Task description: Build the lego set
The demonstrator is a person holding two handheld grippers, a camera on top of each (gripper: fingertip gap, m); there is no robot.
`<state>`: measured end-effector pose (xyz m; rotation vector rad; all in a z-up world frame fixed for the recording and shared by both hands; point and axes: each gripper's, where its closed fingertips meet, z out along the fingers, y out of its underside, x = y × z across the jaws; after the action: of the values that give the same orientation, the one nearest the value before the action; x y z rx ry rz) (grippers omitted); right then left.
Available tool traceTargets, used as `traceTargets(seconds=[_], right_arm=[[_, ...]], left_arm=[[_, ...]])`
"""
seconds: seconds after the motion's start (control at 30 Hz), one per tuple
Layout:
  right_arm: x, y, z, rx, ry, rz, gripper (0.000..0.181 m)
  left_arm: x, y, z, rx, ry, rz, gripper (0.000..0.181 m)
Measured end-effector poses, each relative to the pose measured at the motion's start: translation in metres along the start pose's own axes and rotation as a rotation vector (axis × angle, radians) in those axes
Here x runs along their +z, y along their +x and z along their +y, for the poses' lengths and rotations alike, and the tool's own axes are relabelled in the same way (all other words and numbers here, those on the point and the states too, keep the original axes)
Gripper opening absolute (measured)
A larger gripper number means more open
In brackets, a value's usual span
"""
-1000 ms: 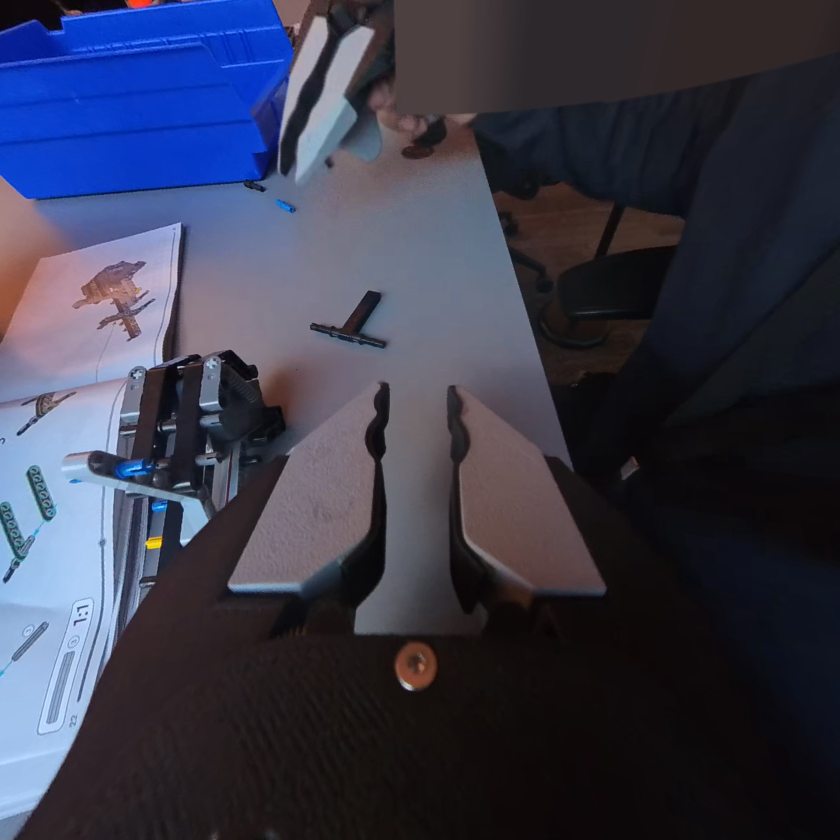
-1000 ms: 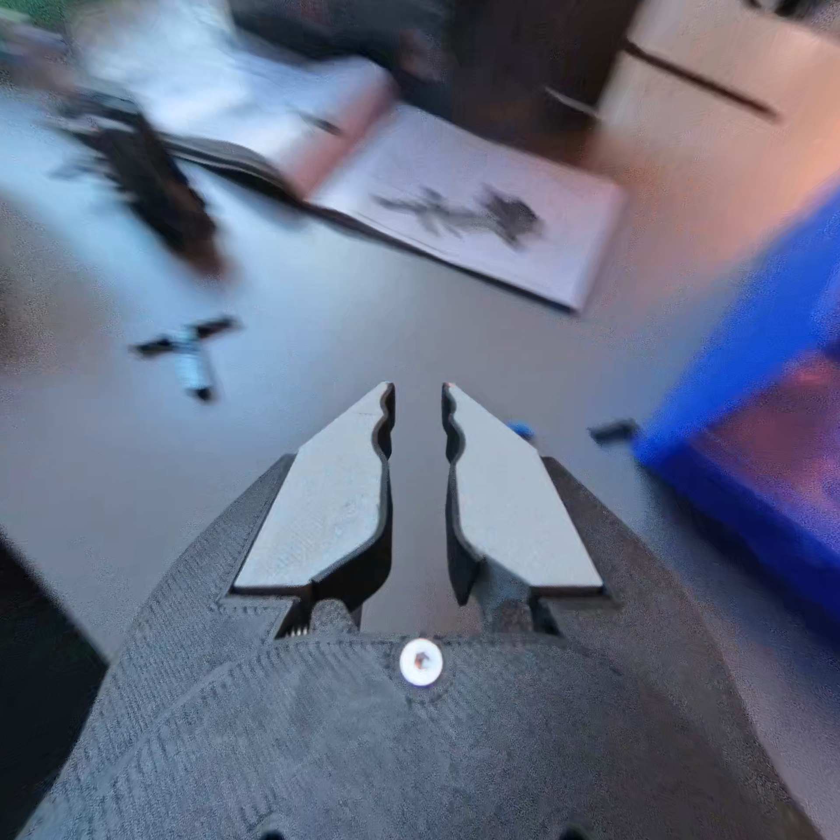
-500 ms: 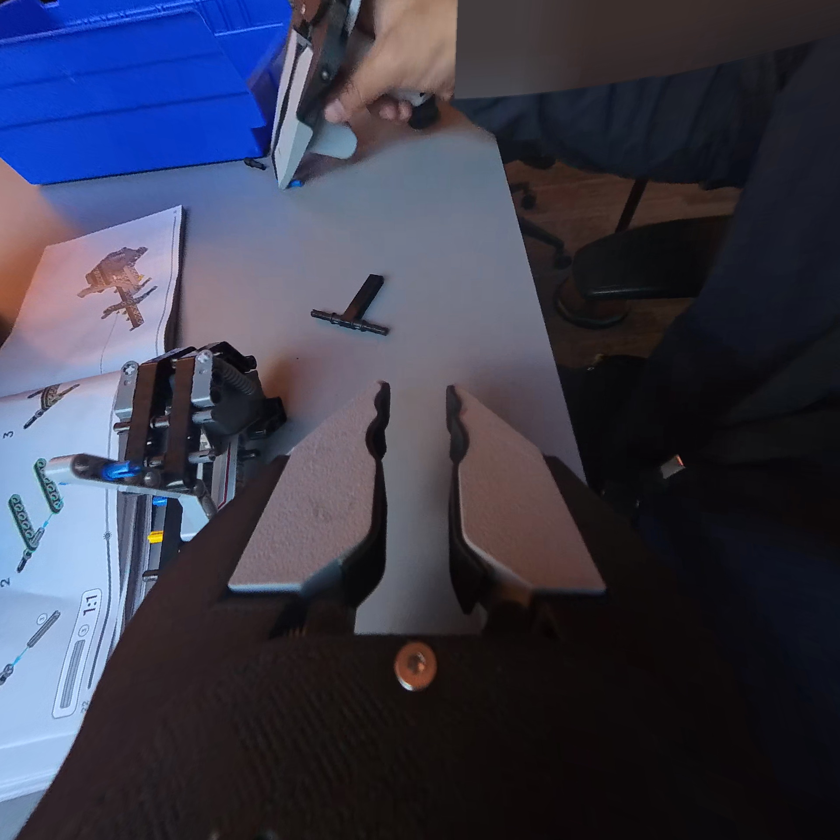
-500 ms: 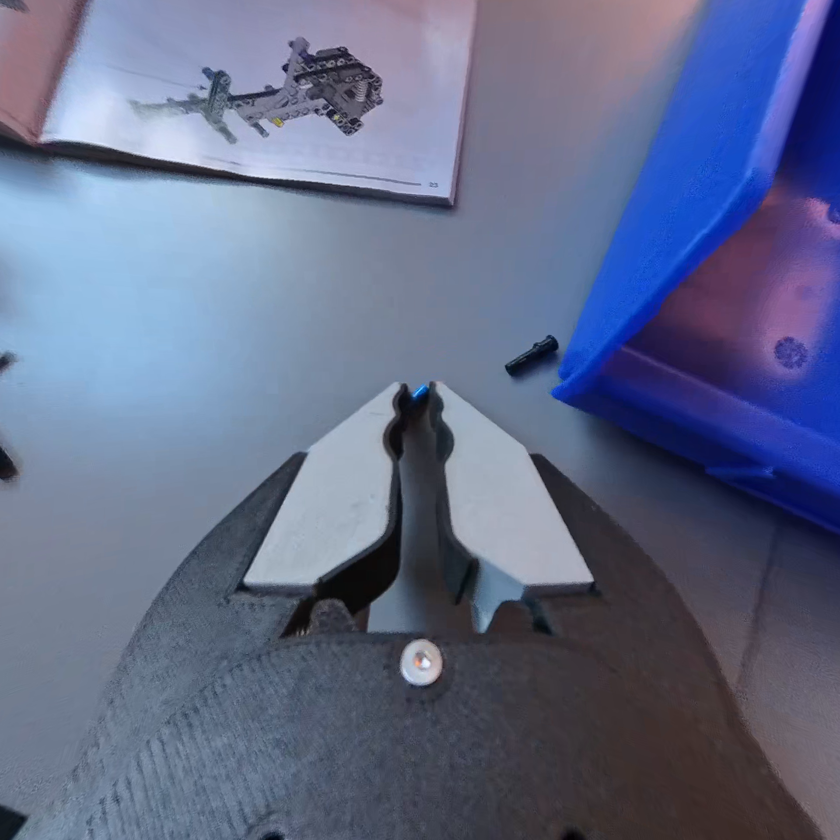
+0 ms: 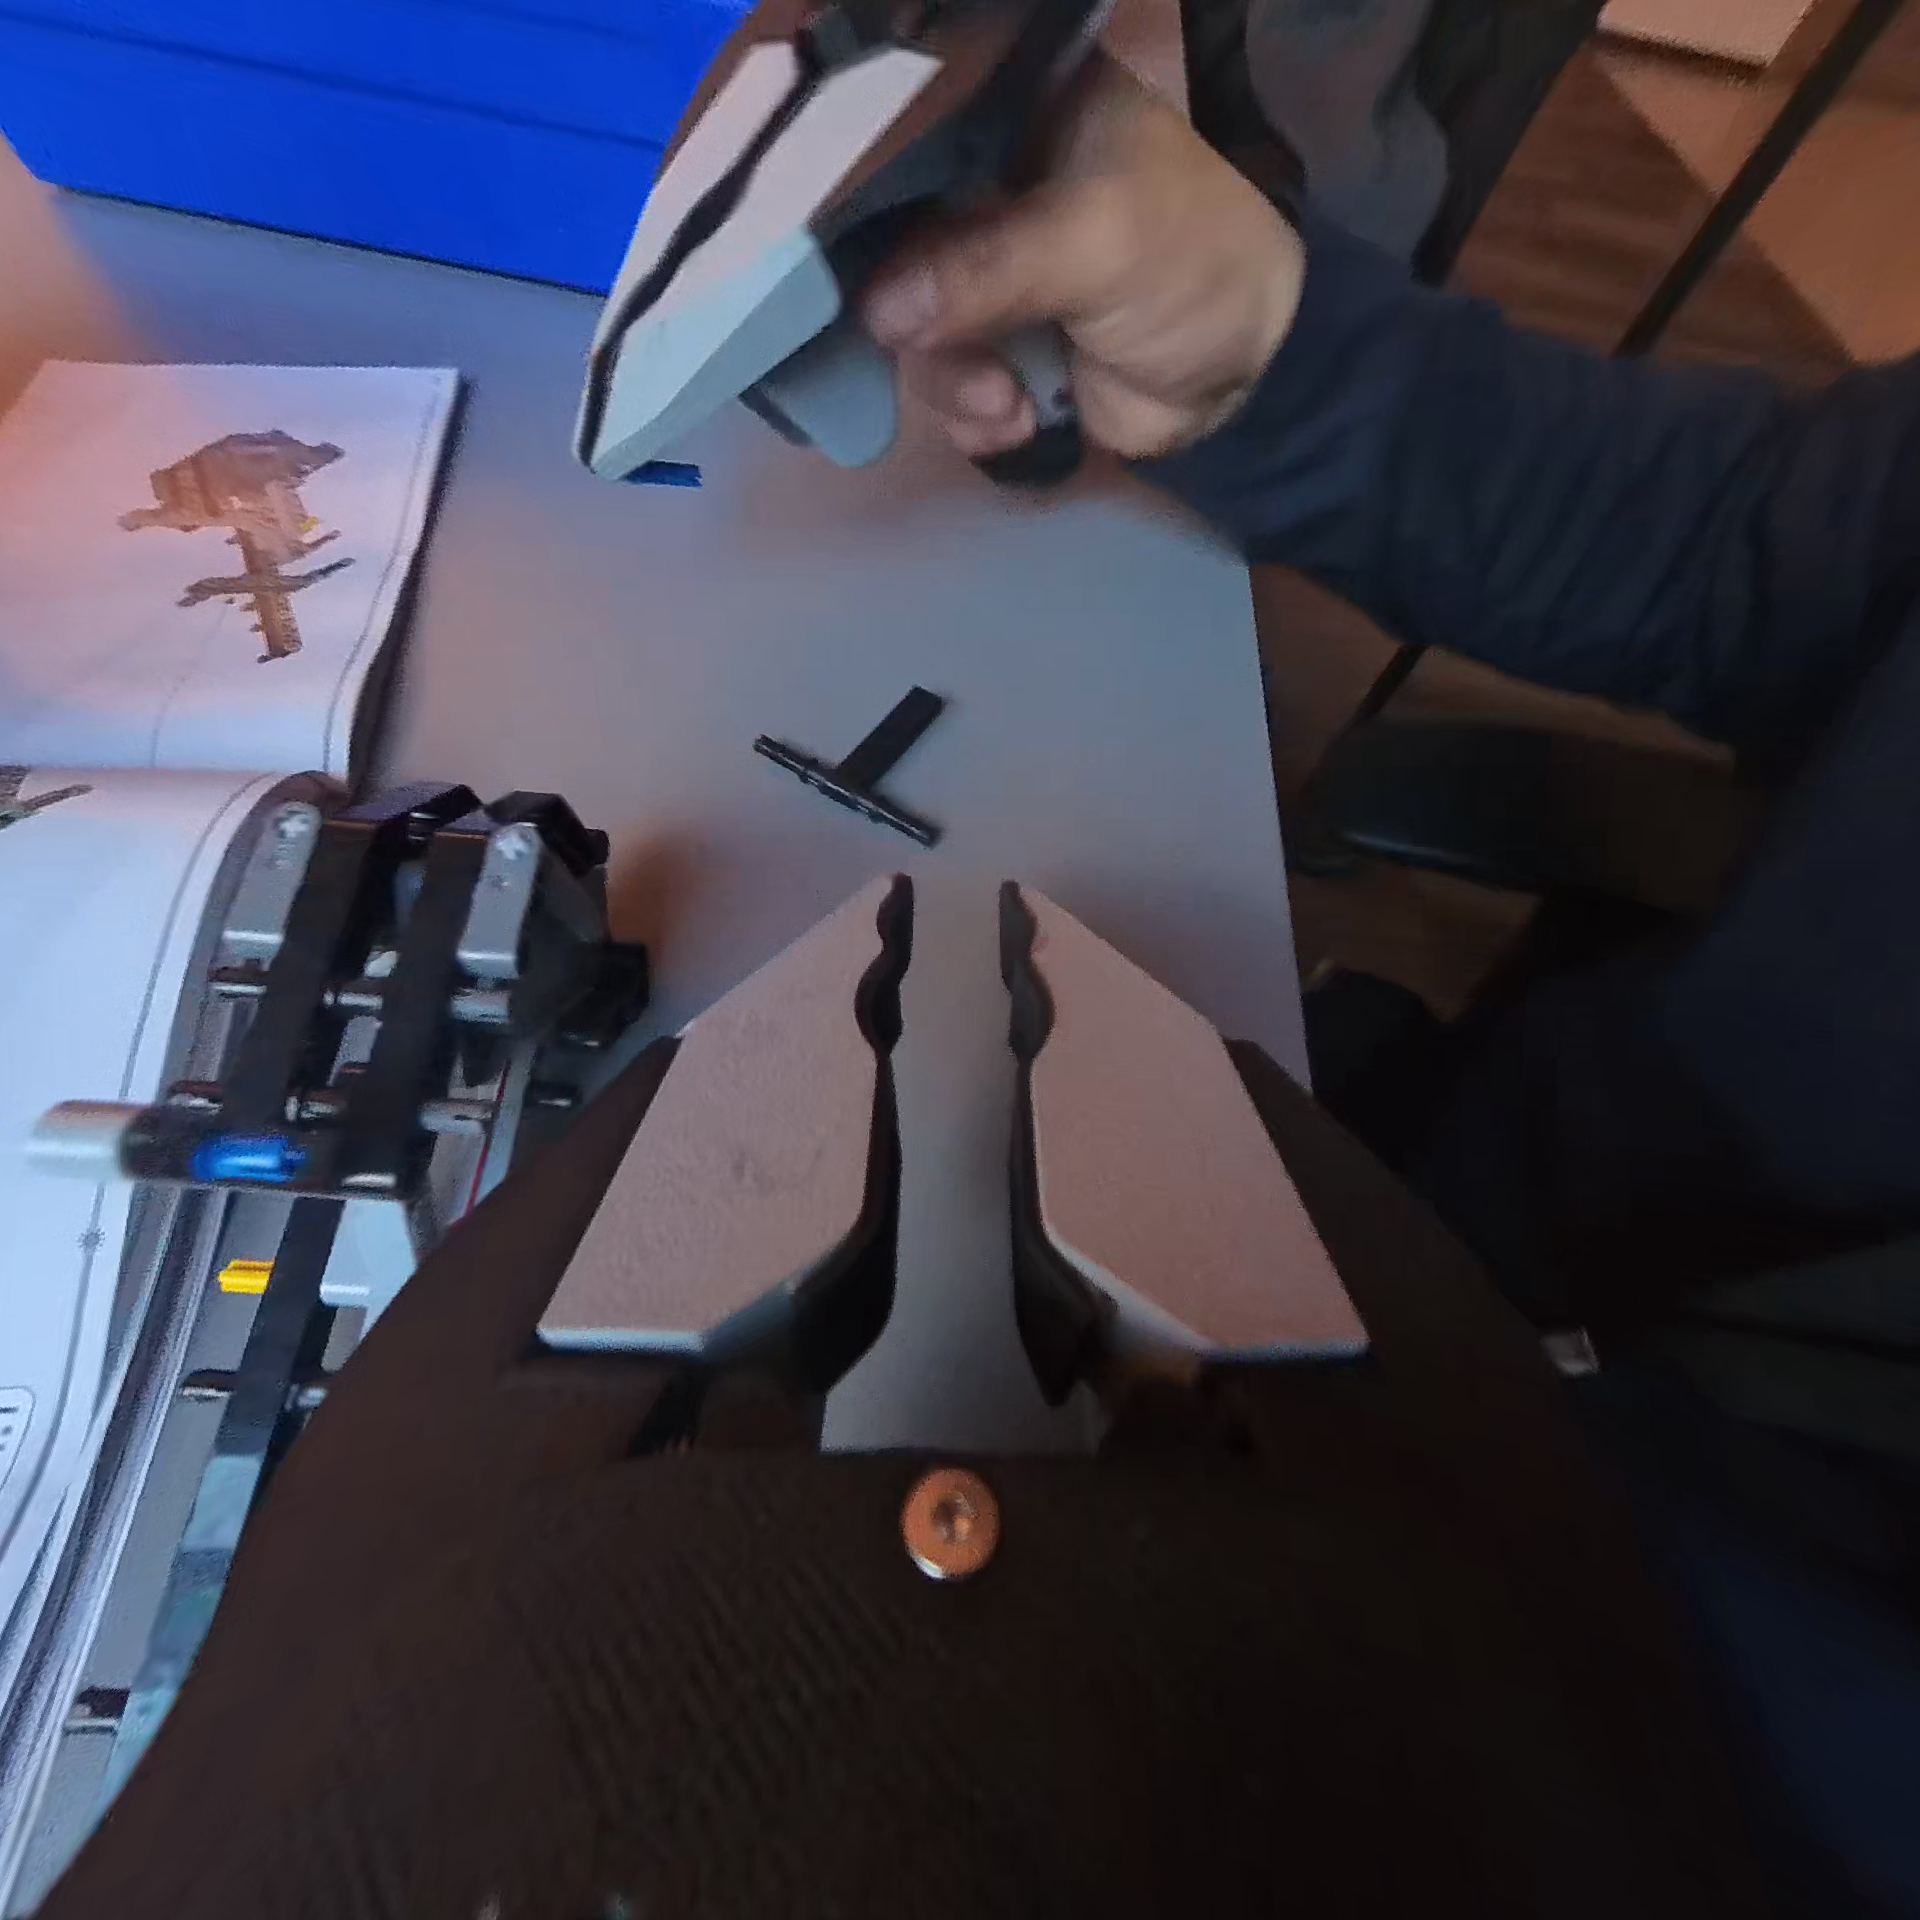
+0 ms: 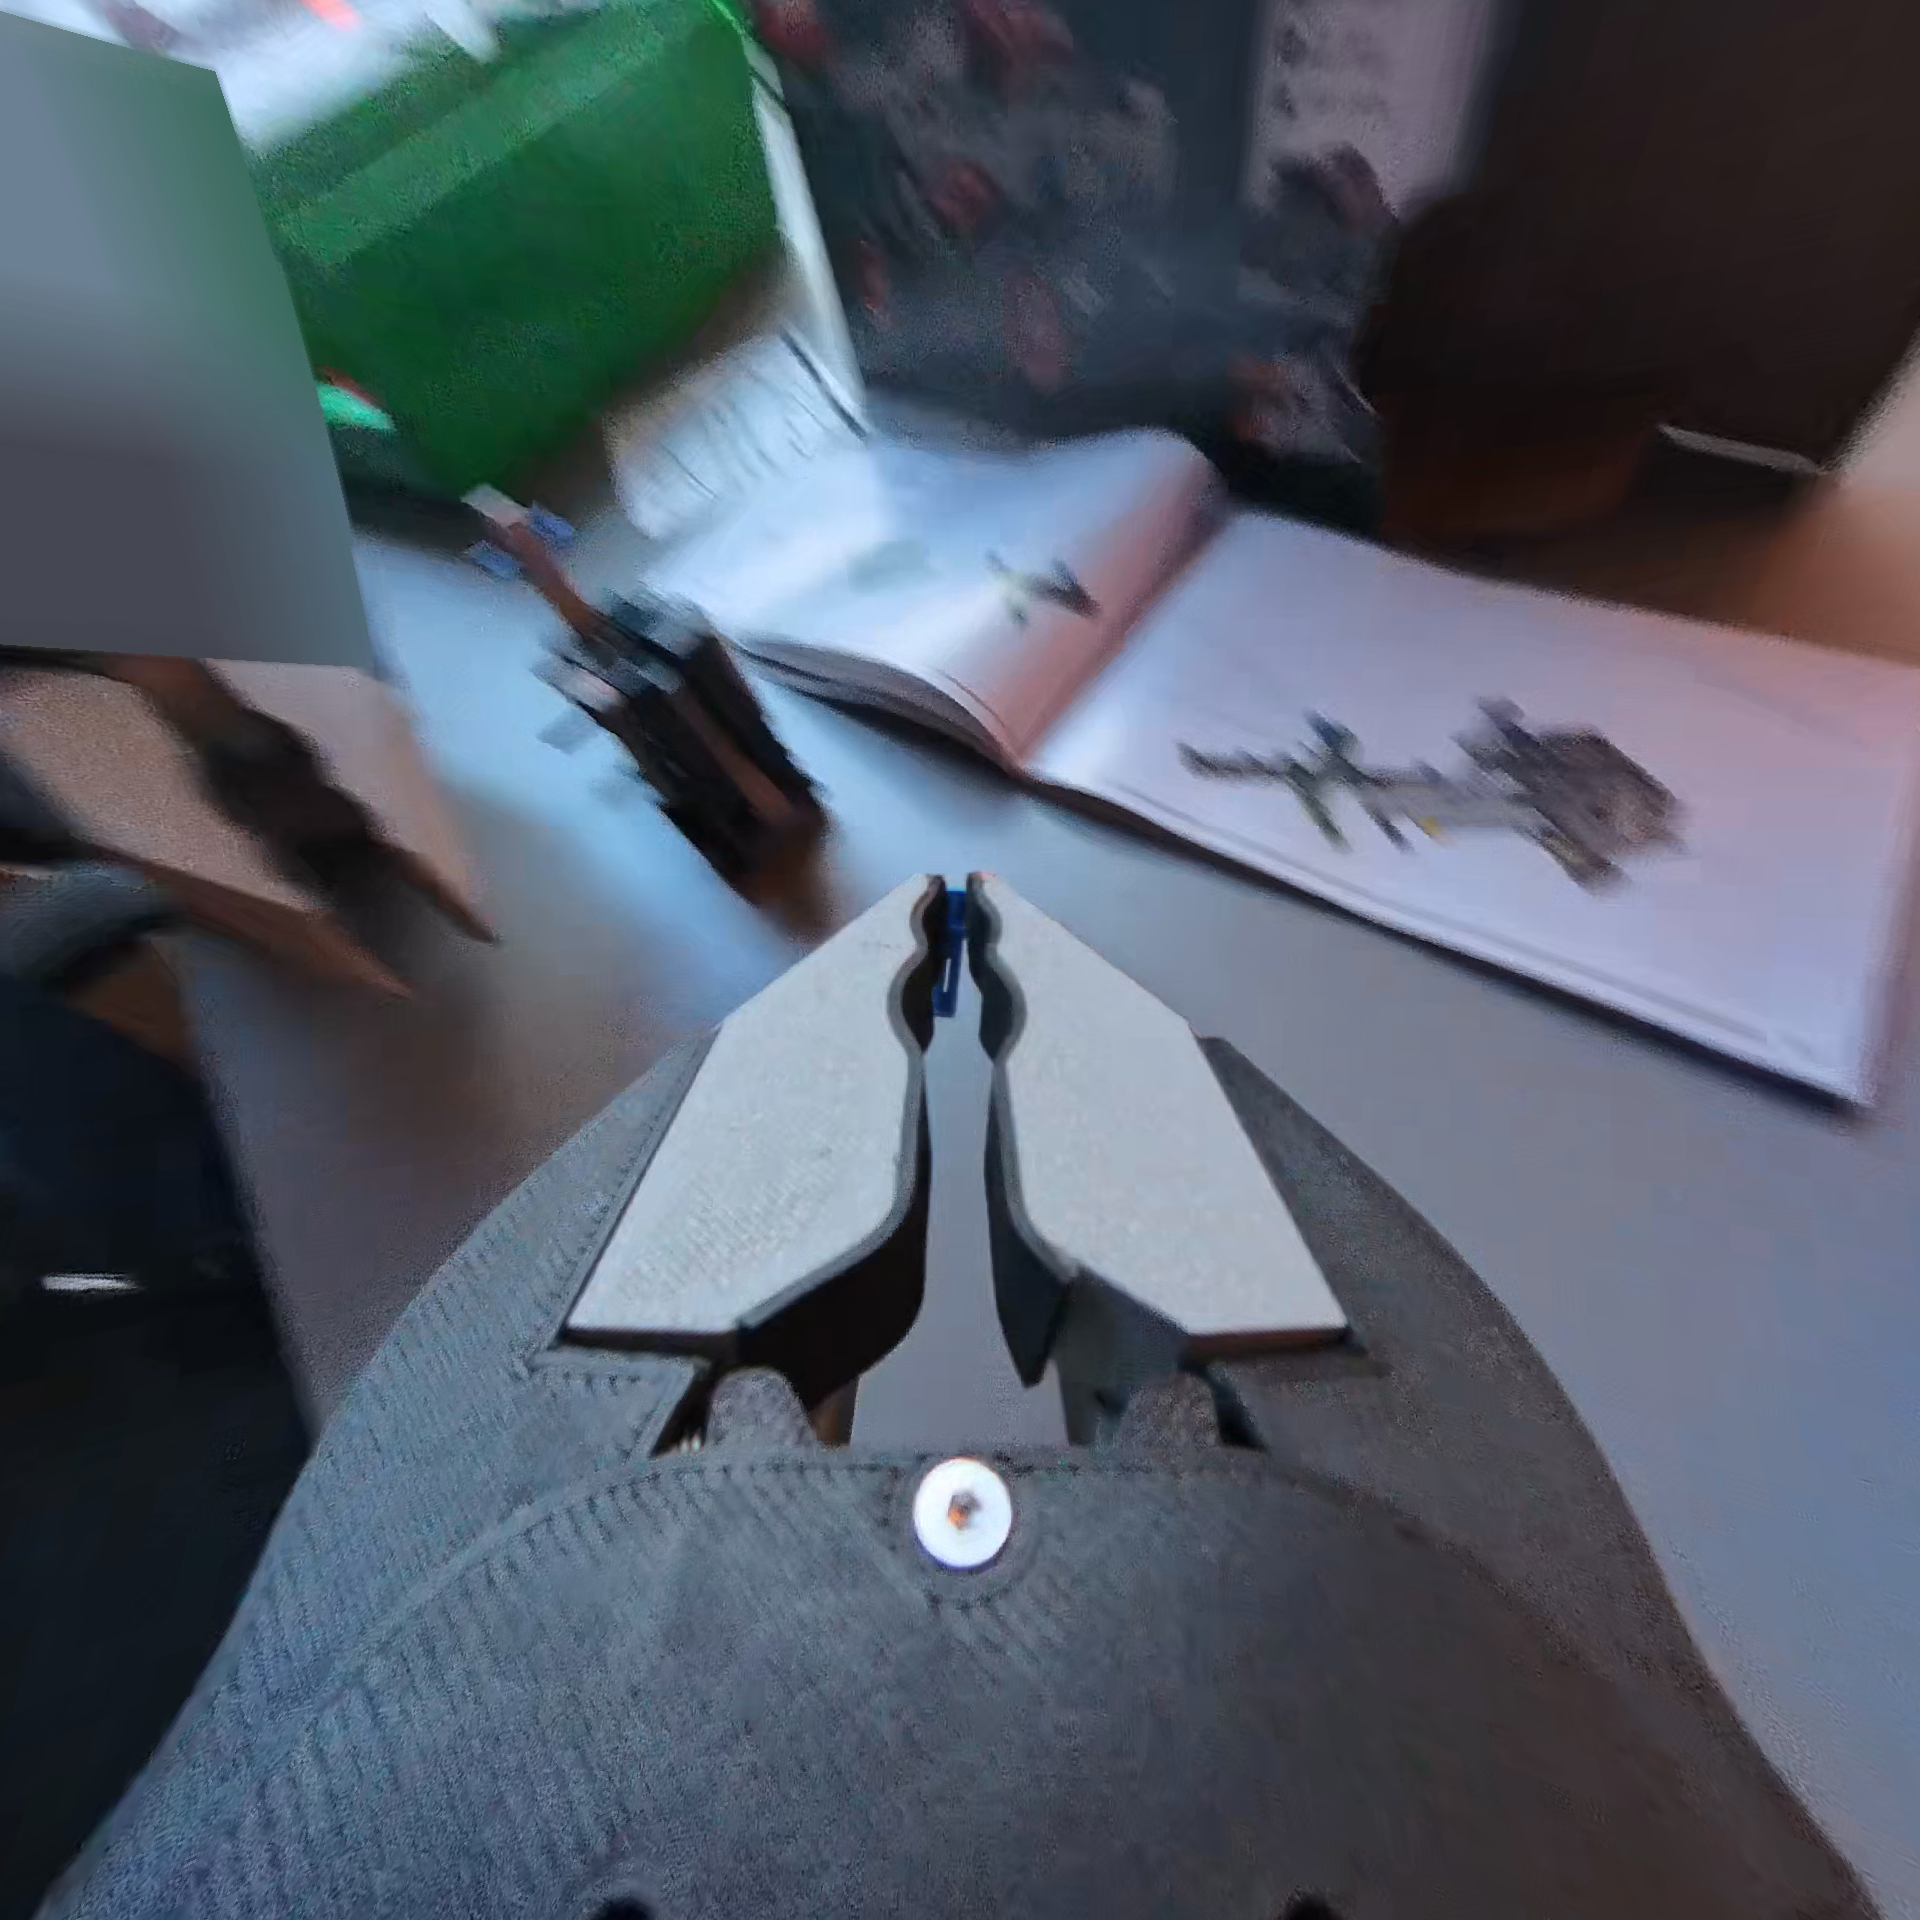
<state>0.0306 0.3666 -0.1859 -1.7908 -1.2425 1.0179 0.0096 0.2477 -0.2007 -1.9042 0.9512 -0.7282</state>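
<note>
A black and grey lego assembly [image 5: 364,997] lies partly on the open instruction booklet [image 5: 208,582], left of my left gripper [image 5: 954,883], which is open and empty above the grey table. A black T-shaped lego piece [image 5: 862,769] lies just beyond its tips. My right gripper [image 6: 958,883] is shut on a small blue pin [image 6: 951,948] and is held above the table. It shows in the left wrist view [image 5: 623,462] at the far side with the blue pin [image 5: 665,476] at its tip. The assembly [image 6: 686,727] is blurred in the right wrist view.
A blue bin [image 5: 364,135] stands at the far left edge. The booklet [image 6: 1403,748] lies open. A green box [image 6: 520,229] stands behind it. The table's right edge [image 5: 1273,831] drops off to a chair and floor. A person's hand [image 5: 1091,301] holds the right gripper. Across from one pair of fingers to the other is roughly 12 cm. The left tips stand about 8 cm off the black T-shaped lego piece [image 5: 862,769].
The right gripper closed on the blue pin near the blue bin, lifted it and swung towards the assembly and booklet. The left gripper stayed open and moved slightly closer to the T-shaped piece.
</note>
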Motion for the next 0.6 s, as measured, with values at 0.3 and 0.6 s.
traceTargets(seconds=[0.3,0.6], right_arm=[[0.018,-0.116,-0.058,0.015,0.333,-0.395,0.000],[0.021,-0.125,-0.053,-0.056,0.347,-0.344,0.000]], left_arm=[[-0.014,-0.008,-0.056,-0.381,0.318,0.194,0.019],[-0.019,-0.013,-0.055,-0.360,0.321,0.149,0.002]])
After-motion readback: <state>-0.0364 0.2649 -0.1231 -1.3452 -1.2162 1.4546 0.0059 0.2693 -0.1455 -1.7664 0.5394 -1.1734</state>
